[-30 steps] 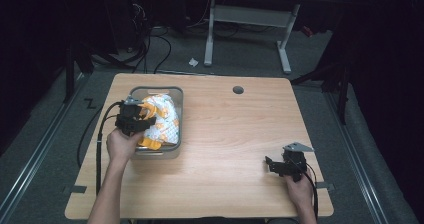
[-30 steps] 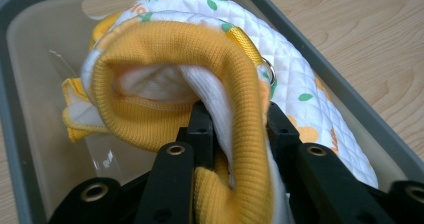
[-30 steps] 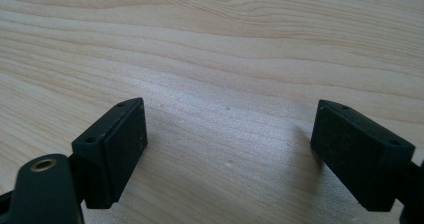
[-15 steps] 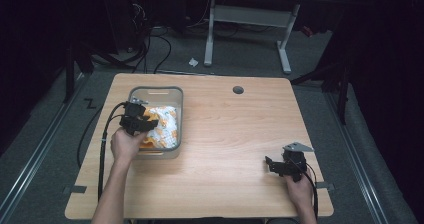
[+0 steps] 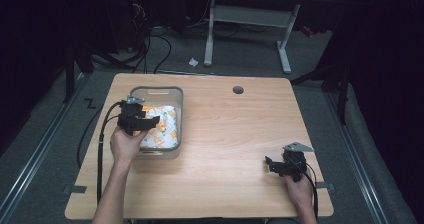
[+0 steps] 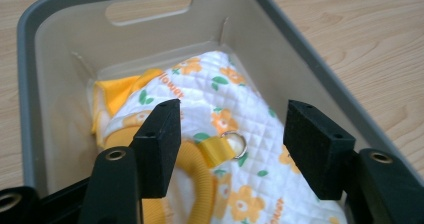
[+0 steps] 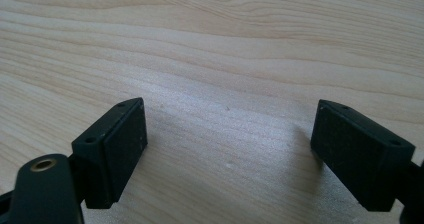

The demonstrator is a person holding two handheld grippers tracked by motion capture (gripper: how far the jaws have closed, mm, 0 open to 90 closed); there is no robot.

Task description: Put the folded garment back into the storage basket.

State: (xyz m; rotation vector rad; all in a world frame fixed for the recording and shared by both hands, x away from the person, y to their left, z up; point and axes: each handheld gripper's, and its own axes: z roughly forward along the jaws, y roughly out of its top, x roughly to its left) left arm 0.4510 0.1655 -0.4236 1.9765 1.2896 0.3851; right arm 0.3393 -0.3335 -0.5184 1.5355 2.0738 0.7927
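The left gripper (image 6: 227,149) hangs over a grey bin (image 5: 176,115). Its jaws have just been opening and stand wide above a quilted white cloth (image 6: 240,109) printed with orange flowers, touching nothing; the cloth lies inside the bin, likely just dropped there. The left gripper view shows a yellow strap and metal ring (image 6: 234,144) that the high view blurs away. The right gripper (image 5: 276,165) rests spread and empty on the bare wooden table (image 5: 235,134), well apart, seemingly parked.

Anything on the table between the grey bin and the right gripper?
No. Between the grey bin and the right gripper, the high view shows bare table.
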